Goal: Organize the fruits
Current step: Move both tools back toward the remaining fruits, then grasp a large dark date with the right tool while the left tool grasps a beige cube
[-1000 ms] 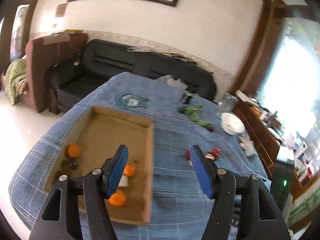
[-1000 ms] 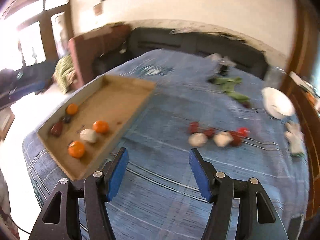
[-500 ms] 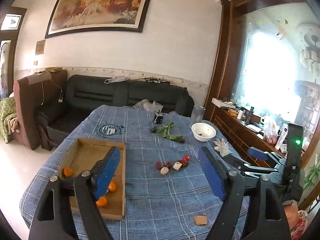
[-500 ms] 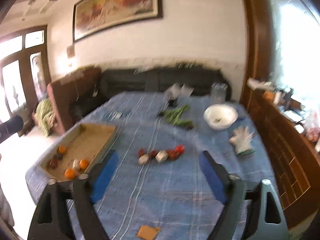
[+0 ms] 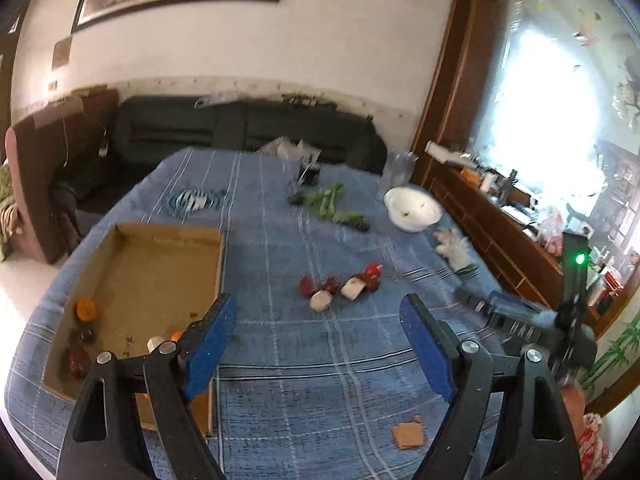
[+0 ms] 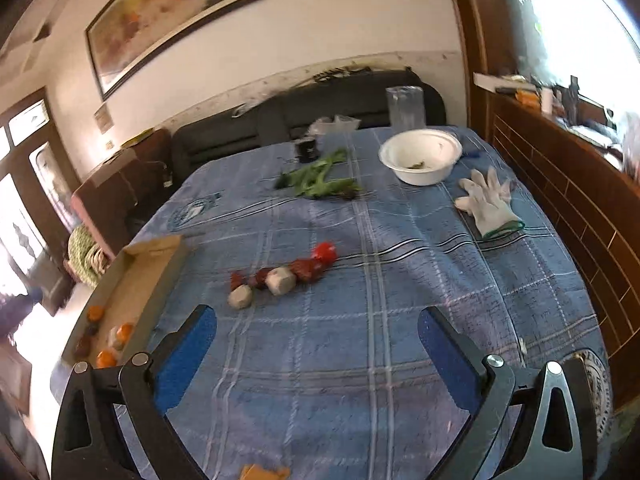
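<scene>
Tablecloth (image 6: 400, 280) emblem lettering blurred, unreadable.

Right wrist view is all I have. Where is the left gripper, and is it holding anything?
Observer: The left gripper is open and empty, aimed at the cloth between the tray and the loose fruit.
Operator: Is there room left in that tray?
Observer: Yes. Its far half is bare cardboard; an orange and a dark red fruit sit at the near end.
Operator: Anything else in there?
Observer: A white piece sits partly hidden behind the gripper's left finger.
</scene>
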`<state>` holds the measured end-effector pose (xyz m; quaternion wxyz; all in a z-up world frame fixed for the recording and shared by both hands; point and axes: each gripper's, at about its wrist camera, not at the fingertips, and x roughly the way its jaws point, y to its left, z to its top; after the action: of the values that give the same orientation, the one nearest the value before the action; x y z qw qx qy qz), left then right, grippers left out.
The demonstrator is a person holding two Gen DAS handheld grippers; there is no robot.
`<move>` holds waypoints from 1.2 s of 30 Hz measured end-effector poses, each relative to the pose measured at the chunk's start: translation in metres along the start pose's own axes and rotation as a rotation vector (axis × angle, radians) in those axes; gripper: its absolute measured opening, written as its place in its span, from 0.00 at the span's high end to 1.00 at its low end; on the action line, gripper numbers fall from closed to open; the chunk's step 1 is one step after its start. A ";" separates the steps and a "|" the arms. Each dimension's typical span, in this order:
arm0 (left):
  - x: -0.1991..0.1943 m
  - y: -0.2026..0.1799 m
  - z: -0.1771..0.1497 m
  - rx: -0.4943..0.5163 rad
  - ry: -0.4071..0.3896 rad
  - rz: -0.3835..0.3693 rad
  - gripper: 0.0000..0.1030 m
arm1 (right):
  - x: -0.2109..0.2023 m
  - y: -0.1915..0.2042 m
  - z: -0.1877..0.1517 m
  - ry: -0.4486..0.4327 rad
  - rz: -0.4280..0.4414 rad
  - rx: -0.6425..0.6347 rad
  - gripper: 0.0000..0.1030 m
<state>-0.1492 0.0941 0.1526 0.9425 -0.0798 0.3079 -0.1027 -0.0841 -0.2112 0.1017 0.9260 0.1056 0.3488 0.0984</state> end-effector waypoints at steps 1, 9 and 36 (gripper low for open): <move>0.007 0.004 -0.001 -0.005 0.011 0.010 0.20 | 0.009 -0.009 0.005 0.000 -0.006 0.023 0.01; 0.101 0.010 0.005 -0.048 0.127 -0.015 0.24 | 0.091 -0.033 0.028 0.112 0.007 0.074 0.51; 0.222 -0.010 -0.026 0.055 0.295 -0.120 0.75 | 0.179 -0.014 0.017 0.277 0.322 0.144 0.61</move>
<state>0.0094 0.0278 0.0088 0.8810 -0.0564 0.4347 -0.1779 0.0608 -0.1814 -0.0019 0.8319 0.2110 0.4572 0.2333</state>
